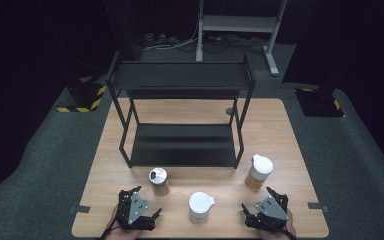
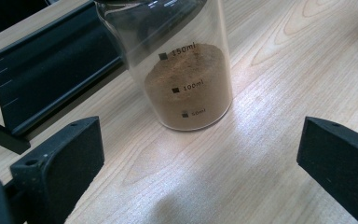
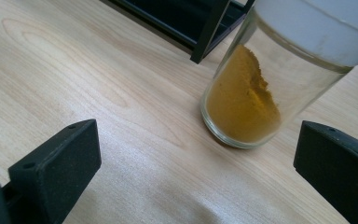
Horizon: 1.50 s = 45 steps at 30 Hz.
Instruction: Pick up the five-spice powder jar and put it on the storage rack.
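Left tool (image 2: 200,158) faces cylindrical glass jar (image 2: 186,70), brown powder.

Table (image 1: 280,125): pale wood, visible grain, smooth satin sheen. Rack (image 1: 180,80): black metal, matt. Left jar (image 2: 182,70): clear glossy glass with printed ml marks, fine brown powder inside, dry and grainy. Right jar (image 3: 261,88): clear glossy glass, white smooth plastic-looking lid, ochre powder, clumpy. Middle jar (image 1: 200,206): white lid, same look. Left gripper (image 2: 200,154) and right gripper (image 3: 198,154): black matt plastic, slightly rough pads. Floor (image 1: 55,150): grey carpet, rough.
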Motion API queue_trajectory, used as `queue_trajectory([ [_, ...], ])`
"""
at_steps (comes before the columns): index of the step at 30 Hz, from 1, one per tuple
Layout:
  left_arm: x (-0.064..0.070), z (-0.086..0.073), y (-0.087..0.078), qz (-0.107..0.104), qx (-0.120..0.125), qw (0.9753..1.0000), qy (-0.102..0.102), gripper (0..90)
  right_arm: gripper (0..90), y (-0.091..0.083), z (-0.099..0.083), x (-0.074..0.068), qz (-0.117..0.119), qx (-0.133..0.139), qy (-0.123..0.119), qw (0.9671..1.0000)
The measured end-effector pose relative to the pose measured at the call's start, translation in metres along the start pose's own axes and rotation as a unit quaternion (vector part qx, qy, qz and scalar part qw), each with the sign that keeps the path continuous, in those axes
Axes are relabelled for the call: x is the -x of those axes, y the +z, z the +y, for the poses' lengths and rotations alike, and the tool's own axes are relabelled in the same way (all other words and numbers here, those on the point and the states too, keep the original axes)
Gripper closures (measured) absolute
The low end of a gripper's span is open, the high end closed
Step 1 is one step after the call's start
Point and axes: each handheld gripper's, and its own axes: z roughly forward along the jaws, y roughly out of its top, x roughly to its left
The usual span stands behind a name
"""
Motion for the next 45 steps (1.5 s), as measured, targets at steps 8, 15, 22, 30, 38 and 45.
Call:
queue_trajectory([
  [8,0.0,0.0,0.0,0.001,-0.001,1.0,-0.001,1.0,0.0,0.0,-0.001,0.004,0.002,0.003,0.018,0.9998],
  [15,0.0,0.0,0.0,0.003,0.001,1.0,-0.006,1.0,0.0,0.0,0.0,0.005,0.003,-0.001,0.021,0.9998],
  [22,-0.005,-0.002,-0.001,-0.004,0.005,0.9998,-0.017,0.8,0.0,0.001,0.001,0.004,0.003,-0.003,0.014,0.9999],
  [30,-0.012,-0.007,-0.004,-0.01,0.016,0.9991,-0.038,0.5,0.0,0.0,0.0,0.005,0.004,-0.001,0.02,0.9998],
  [38,-0.016,-0.005,-0.012,-0.008,0.034,0.9981,-0.051,0.5,0.0,0.0,0.0,0.006,0.005,-0.002,0.022,0.9998],
  [45,-0.017,0.002,-0.018,-0.006,0.049,0.9971,-0.057,0.5,0.0,0.001,0.0,0.006,0.004,-0.002,0.023,0.9997],
])
